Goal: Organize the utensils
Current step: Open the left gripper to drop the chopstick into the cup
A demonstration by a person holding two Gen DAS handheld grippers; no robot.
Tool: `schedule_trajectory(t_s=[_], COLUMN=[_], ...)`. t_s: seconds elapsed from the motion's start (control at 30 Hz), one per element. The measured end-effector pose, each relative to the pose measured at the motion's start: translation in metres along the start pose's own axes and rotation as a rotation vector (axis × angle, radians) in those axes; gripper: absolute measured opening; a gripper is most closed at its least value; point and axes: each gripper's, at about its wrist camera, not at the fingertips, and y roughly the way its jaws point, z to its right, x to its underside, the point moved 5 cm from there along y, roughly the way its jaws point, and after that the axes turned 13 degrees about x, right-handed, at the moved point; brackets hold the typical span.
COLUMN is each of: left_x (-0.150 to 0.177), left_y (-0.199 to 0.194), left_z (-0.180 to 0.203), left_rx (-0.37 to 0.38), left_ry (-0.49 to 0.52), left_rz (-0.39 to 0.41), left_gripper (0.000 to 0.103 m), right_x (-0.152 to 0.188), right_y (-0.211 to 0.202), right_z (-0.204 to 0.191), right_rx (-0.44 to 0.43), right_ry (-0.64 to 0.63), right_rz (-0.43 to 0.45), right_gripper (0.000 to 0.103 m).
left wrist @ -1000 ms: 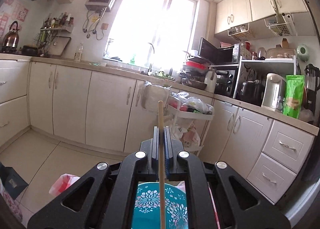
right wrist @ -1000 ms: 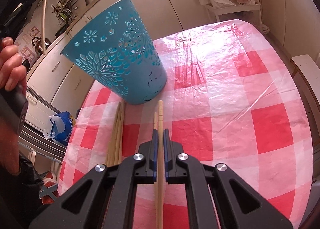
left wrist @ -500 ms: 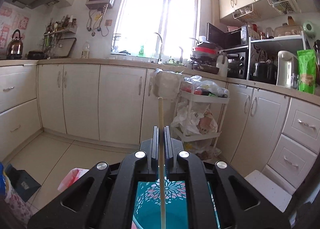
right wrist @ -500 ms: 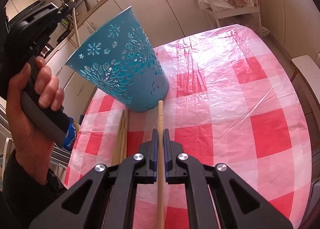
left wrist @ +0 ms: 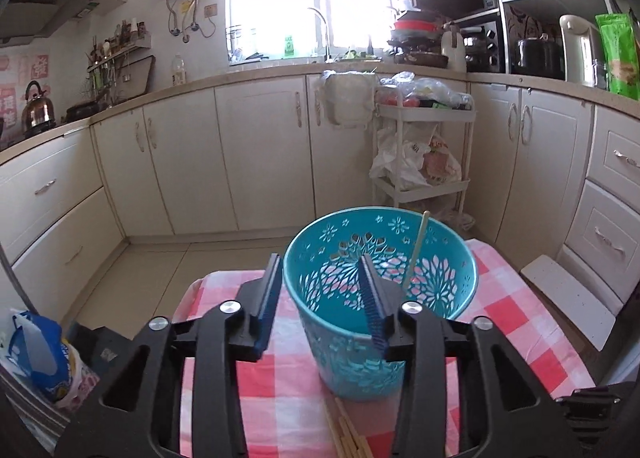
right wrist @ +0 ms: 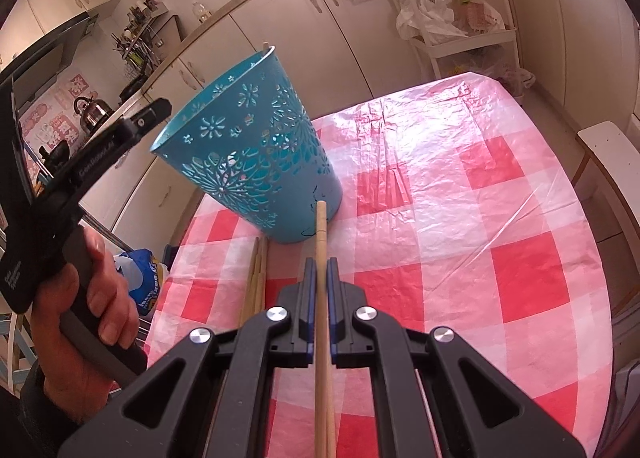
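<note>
At far left of the right wrist view, a hand (right wrist: 76, 322) wrapped round the black handle of the left gripper (left wrist: 320, 290), raised beside the rim of the teal basket (left wrist: 380, 338). Jaws just opened and standing apart, nothing between the pads, the near rim of the basket straddled by them in the left wrist view. Inside the basket, one chopstick (left wrist: 414, 254) leaning upright against the far wall, its tip poking just above the rim; the same tip visible in the right wrist view at the top edge. Basket standing upright on the red-and-white checked tablecloth (right wrist: 460, 218), near the table's left edge. Just in front of its base, a small bundle of loose chopsticks (right wrist: 256, 274) lying flat on the cloth, ends pointing toward the basket. To the right of that bundle, the right gripper (right wrist: 321, 262) clamped tight on a single chopstick (right wrist: 321, 298), the stick running lengthwise between the pads and its far end reaching up to the foot of the basket. Whether that end touches the basket: cannot tell. Farther right, bare checked cloth and a white stool (right wrist: 612, 162) at the table's edge.
</note>
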Motion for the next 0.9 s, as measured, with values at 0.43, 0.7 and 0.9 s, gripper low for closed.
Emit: schedule_trajectory(t_s=[0.43,0.7,0.9], left_x=[0.018,0.016,0.015], left_y=[-0.035,-0.038,-0.040], left_z=[-0.011,-0.026,-0.043], left_rx=[-0.129,-0.128,-0.125], left_ry=[-0.032,-0.070,-0.132], left_rz=[-0.086,-0.091,-0.088], left_gripper=[0.077,0.080,0.081], right_x=[-0.014,-0.041,-0.097], right_y=[-0.030,-0.082,-0.108], right_z=[0.001,-0.025,-0.062], right_rx=[-0.010,-0.099,-0.184], right_ry=[0.021,0.017,0.002], right_rz=[0.136,0.309,0.433], right_gripper=[0.006,0.006,0.006])
